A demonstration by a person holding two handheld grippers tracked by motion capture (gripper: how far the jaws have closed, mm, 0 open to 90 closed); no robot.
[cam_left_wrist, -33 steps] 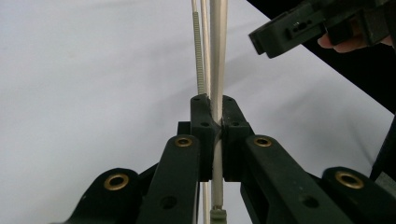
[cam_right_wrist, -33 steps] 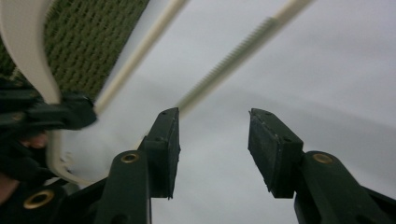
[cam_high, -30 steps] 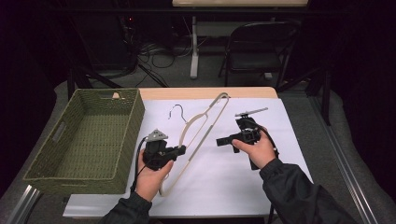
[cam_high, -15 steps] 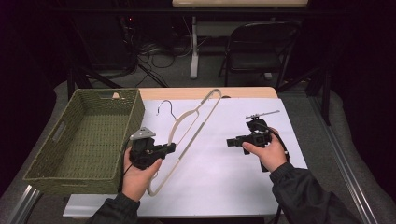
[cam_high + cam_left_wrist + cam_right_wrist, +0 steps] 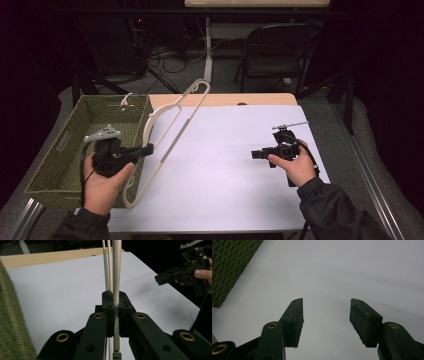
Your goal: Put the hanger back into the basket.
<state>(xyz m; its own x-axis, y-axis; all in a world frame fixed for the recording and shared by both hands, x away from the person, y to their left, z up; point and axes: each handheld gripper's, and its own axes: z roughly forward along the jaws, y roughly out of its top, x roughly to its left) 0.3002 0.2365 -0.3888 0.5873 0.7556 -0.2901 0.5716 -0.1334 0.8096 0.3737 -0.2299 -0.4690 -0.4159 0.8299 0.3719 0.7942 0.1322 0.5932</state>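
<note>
**Two handheld grippers, one clamped on a hanger**

Two grippers are held over a table covered with a white sheet (image 5: 235, 165). The left gripper (image 5: 148, 148) has its jaws pressed together on a cream plastic hanger (image 5: 172, 125) — the left gripper view shows one arm of the hanger pinched between the pads. The hanger is lifted at a slant, its hook end (image 5: 129, 101) above the green woven basket (image 5: 60, 150) at the table's left edge. The right gripper (image 5: 256, 154), well apart on the right, has just been opening — its jaws stand spread with nothing between them, above bare sheet.
</note>
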